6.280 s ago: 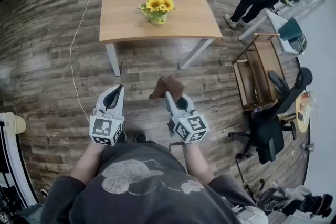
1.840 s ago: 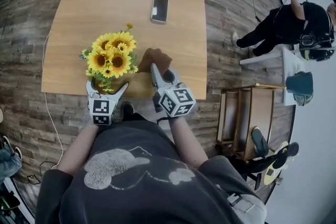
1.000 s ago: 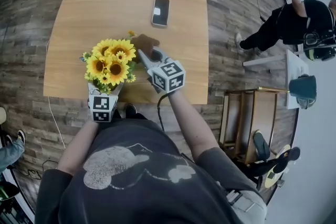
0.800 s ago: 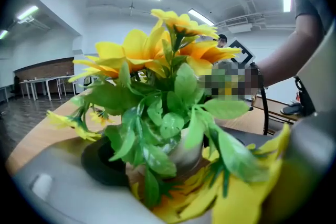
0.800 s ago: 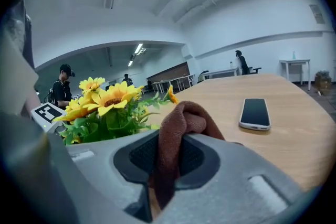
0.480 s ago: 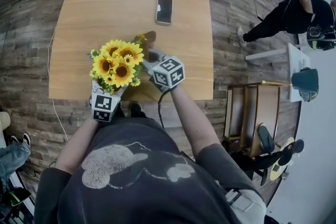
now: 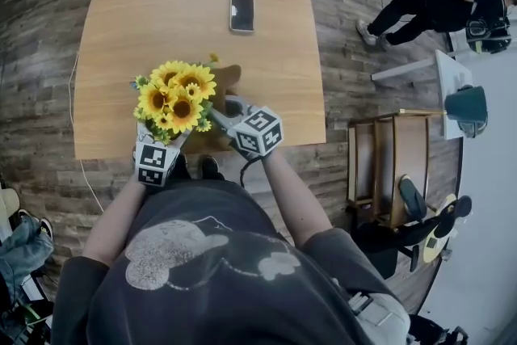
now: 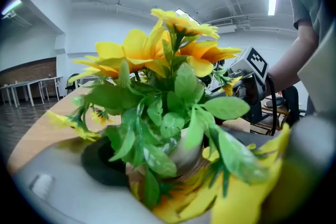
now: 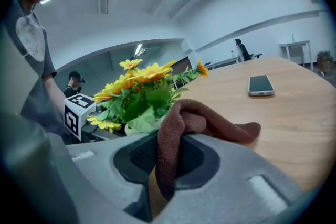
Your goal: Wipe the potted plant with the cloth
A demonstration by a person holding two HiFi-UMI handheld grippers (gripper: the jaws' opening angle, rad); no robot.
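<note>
The left hand-held gripper [image 7: 165, 137] is clamped on the pot [image 8: 184, 152] of the potted plant [image 7: 176, 89], which stands upright between its jaws at the near edge of the counter [image 7: 161, 4]. Just to its right, the right hand-held gripper [image 7: 228, 107] pinches the brown cloth [image 9: 181, 123], whose free fold bulges past the jaw tips, beside the leaves. A phone [image 7: 241, 10] lies flat farther ahead, well apart.

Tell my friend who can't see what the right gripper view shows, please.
The right claw pinches a bunched brown cloth, close to a potted plant with yellow sunflowers. Behind them stretches a wooden table, and a phone lies on it farther off at the right.
</note>
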